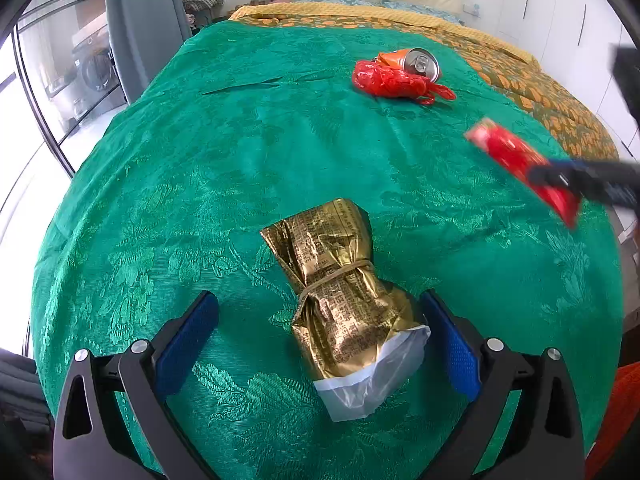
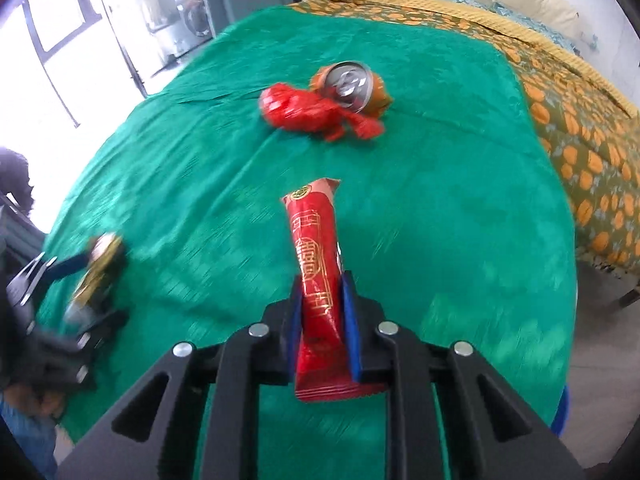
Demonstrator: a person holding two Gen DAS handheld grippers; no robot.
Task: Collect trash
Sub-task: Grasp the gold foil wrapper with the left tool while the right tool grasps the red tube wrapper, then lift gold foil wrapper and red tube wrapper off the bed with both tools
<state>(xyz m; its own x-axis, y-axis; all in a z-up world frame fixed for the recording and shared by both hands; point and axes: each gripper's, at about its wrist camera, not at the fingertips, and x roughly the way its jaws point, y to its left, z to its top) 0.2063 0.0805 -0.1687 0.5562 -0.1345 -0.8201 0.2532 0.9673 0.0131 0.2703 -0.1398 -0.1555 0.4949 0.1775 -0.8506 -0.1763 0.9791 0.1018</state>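
A crumpled gold wrapper [image 1: 340,288] tied with a rubber band lies on the green bedspread [image 1: 240,160], a clear plastic piece [image 1: 372,376] at its near end. My left gripper [image 1: 320,312] is open, its fingers on either side of the wrapper, not touching it. My right gripper [image 2: 322,292] is shut on a red packet [image 2: 316,264] and holds it above the bedspread; the packet [image 1: 516,160] also shows in the left wrist view. A crumpled red bag [image 1: 390,80] and an orange can [image 1: 412,62] lie together farther back.
A yellow-orange patterned quilt [image 1: 520,88] covers the right and far side of the bed. A grey curtain [image 1: 140,20] and glass door stand at the left. White cupboards [image 1: 560,8] line the right wall.
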